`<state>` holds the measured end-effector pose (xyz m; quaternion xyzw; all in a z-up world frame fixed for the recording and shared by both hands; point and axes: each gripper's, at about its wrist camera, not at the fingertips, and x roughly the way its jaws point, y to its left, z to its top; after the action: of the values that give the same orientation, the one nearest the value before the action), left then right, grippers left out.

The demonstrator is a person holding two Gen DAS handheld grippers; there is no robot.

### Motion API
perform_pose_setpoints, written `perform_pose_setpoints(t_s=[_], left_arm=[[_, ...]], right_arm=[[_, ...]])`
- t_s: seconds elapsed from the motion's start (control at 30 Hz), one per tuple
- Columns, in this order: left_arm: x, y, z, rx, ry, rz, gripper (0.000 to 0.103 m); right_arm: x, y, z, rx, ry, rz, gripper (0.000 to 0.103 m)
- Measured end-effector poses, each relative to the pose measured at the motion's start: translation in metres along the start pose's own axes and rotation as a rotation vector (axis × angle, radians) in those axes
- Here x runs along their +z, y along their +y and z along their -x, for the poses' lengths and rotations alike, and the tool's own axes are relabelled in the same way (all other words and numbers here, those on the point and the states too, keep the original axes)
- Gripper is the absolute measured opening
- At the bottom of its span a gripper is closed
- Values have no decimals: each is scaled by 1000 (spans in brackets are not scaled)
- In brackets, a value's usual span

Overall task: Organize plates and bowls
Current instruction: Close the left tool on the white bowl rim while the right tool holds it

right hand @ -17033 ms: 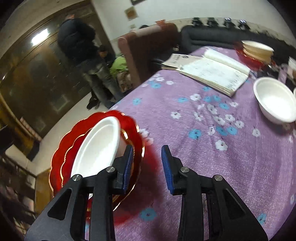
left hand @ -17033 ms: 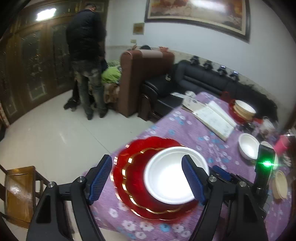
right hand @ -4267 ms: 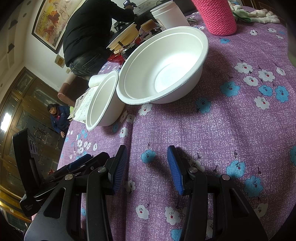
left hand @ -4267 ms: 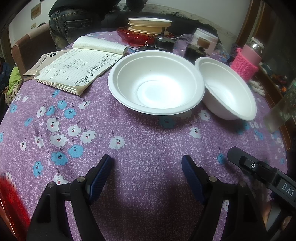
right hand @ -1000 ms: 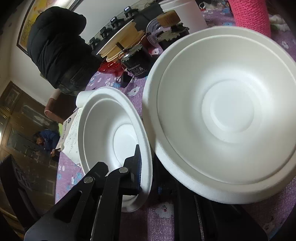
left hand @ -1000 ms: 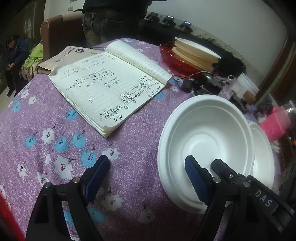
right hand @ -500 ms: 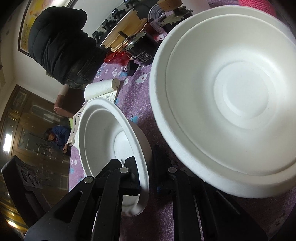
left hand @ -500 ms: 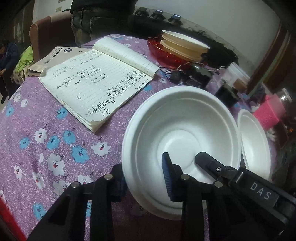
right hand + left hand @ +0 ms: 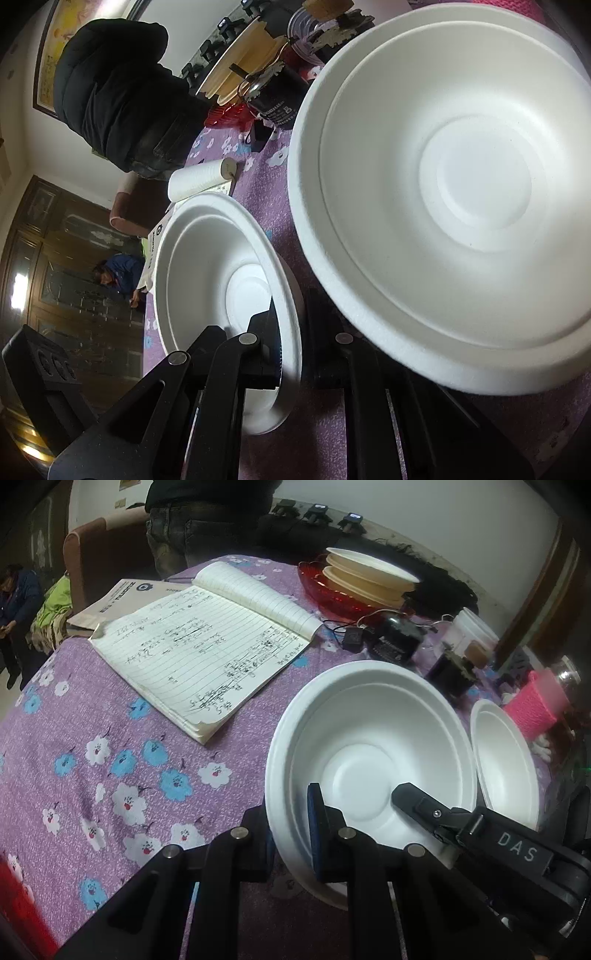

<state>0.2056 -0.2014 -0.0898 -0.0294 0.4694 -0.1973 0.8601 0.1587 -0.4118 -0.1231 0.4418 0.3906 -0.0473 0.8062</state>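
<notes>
Two white foam bowls stand on the purple flowered tablecloth (image 9: 110, 738). My left gripper (image 9: 291, 823) is shut on the near rim of the left bowl (image 9: 369, 760), one finger inside, one outside. My right gripper (image 9: 291, 325) is shut on the same bowl's (image 9: 207, 280) opposite rim. The second white bowl (image 9: 506, 768) sits just to the right; it fills the right wrist view (image 9: 461, 177). A red dish (image 9: 328, 594) holding stacked cream plates (image 9: 369, 572) stands at the far side.
An open notebook (image 9: 207, 642) lies left of the bowls. A black jar (image 9: 450, 672), a charger with cables (image 9: 373, 635), a white tub (image 9: 472, 631) and a pink knitted cup (image 9: 532, 705) crowd the far right. A person in dark clothes (image 9: 122, 96) stands behind the table.
Both grippers have closed onto the left bowl's rim from opposite sides. A second ago the left gripper was open beside it.
</notes>
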Motion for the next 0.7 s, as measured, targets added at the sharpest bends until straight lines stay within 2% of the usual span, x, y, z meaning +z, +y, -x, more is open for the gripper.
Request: perform_pose_setpoints(t_s=[0.23,0.43,0.7], left_arm=[[-10,1,14,10,4,3,12],[-22,0,21,20,16,-10,12],[-23,-6,17,0,23,-41,13]], right_arm=[[-9,-4,3,20,57,-36,12],[-20,-3,9,6,70,-27,12],[-18,-10,14,2,62,-25,11]])
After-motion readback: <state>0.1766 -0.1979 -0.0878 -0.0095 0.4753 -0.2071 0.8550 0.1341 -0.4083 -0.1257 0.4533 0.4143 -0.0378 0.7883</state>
